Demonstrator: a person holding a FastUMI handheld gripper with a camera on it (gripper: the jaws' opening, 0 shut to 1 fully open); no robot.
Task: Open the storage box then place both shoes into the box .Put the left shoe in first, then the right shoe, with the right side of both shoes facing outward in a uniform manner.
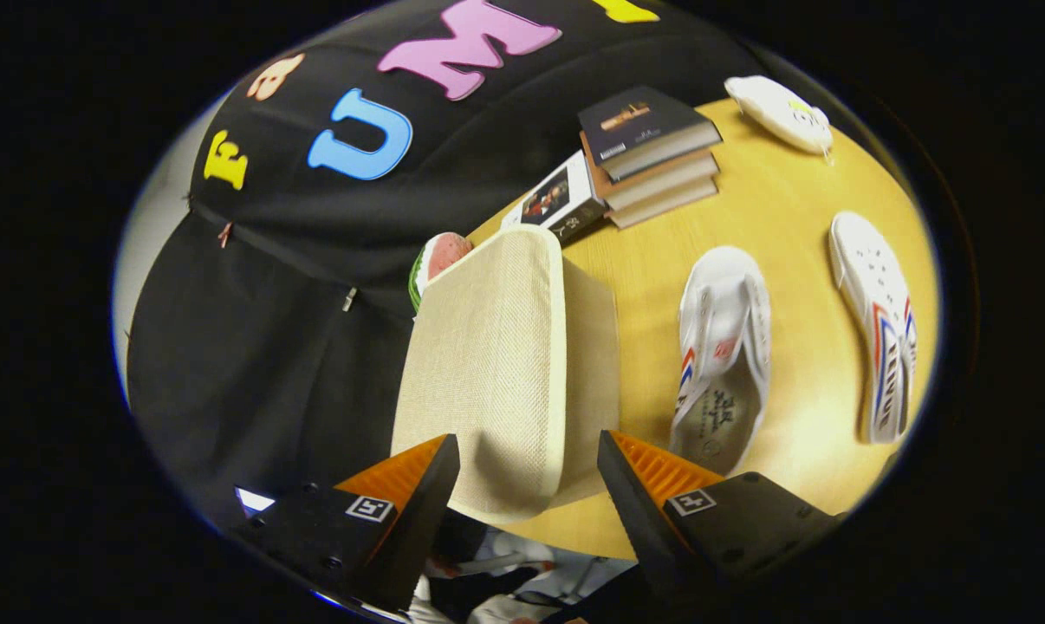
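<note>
Between the two fingers of the gripper (527, 481), which stand wide apart, hangs the near rounded end of a beige woven-fabric lid (488, 364); neither finger touches it. That lid is lifted at a tilt above its beige fabric storage box (593, 381), whose side wall shows just beyond and beside the lid. Under the box lies a round yellow wooden table (791, 208). Just beside the box, ahead of the right-hand finger, a white canvas slip-on shoe with red and blue side stripes (723, 355) rests on the table with its opening upward. Farther out, well apart from the first, a second white shoe with the same stripes (878, 325) lies on its side. Behind the lifted lid peeks a red, white and green object (440, 260), too hidden to identify. Beyond that stands a stack of books with a dark cover on top (648, 147), with a smaller white booklet (555, 206) leaning beside it. Farthest off, near the table's rim, lies a white oval object (781, 113).
</note>
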